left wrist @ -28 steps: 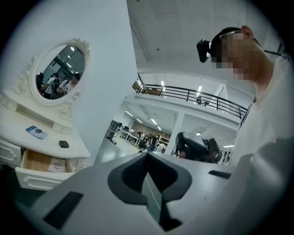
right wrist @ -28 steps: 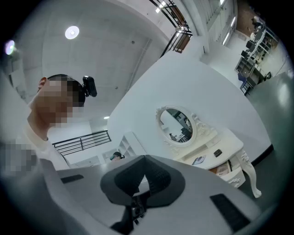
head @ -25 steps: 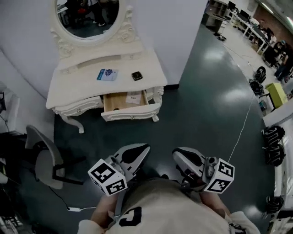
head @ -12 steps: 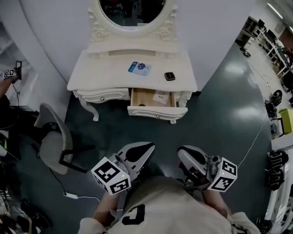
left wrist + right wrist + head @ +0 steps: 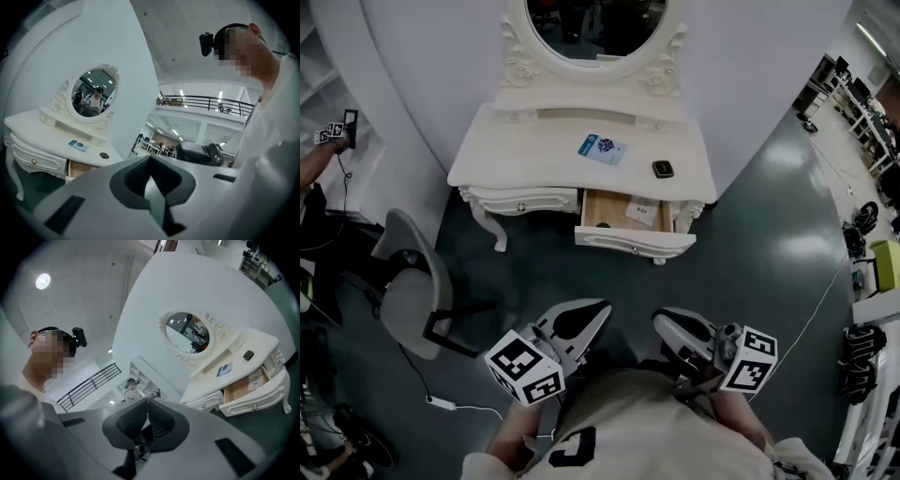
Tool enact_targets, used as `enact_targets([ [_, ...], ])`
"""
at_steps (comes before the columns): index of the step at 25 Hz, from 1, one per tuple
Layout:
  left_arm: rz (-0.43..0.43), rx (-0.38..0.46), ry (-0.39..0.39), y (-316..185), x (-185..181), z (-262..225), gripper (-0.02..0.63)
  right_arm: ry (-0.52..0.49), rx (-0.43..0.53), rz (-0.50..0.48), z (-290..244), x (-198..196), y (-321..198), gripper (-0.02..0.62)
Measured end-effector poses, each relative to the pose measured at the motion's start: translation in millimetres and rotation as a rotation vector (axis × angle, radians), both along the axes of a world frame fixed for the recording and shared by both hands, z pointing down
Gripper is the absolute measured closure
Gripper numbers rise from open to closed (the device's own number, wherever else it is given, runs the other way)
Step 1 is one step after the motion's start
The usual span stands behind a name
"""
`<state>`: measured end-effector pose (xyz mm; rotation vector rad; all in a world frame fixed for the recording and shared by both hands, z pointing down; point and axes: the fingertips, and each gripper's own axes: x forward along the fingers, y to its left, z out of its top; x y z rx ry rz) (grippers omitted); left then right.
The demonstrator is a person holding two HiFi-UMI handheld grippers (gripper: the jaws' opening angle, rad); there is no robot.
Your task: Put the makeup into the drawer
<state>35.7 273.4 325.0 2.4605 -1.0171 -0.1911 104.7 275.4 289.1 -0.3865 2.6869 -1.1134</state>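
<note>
Head view gives me the most: a dark green glossy floor (image 5: 750, 244), and against the wall a white carved dressing table (image 5: 534, 150) with an oval mirror (image 5: 595, 23). A grey swivel chair (image 5: 412, 295) stands to the table's left. Its right-hand wooden drawer (image 5: 609, 208) is pulled open, and only from above do I see into it, where a pale slip of paper (image 5: 643, 212) lies.

On the tabletop, outside the drawer, lie a blue-and-white flat packet (image 5: 601, 148) and, to its right near the edge, a small black square compact (image 5: 663, 169).

Both tongs sit close to my operator's chest, well apart from the table. In its own view the left gripper (image 5: 150, 161) has its pads together with nothing between them. That view also catches the right gripper's body (image 5: 199, 152) alongside, but only a sliver of the drawer's wood.

In the right gripper view the right gripper (image 5: 147, 404) is likewise closed and empty. It alone shows a second person (image 5: 131, 385) standing by white shelves left of the table, plus the drawer's front (image 5: 255, 397) side-on.
</note>
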Motion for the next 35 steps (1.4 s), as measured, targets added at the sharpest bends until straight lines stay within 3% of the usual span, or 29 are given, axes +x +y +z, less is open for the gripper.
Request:
enact_targets([
  [12, -0.081, 0.005, -0.018, -4, -19, 2, 0.549, 0.096, -0.129, -0.040, 32, -23, -24, 0.568],
  [22, -0.114, -0.045, -0.077, -55, -9, 9, 0.549, 0.033, -0.208, -0.031, 48, -10, -87, 0.568],
  [31, -0.068, -0.047, -0.135, -142, 24, 1, 0.549, 0.085, -0.142, 0.027, 59, 20, -171, 0.568],
  [35, -0.077, -0.053, -0.146, -173, 32, -2, 0.549, 0.163, -0.041, 0.007, 62, 28, -201, 0.568],
])
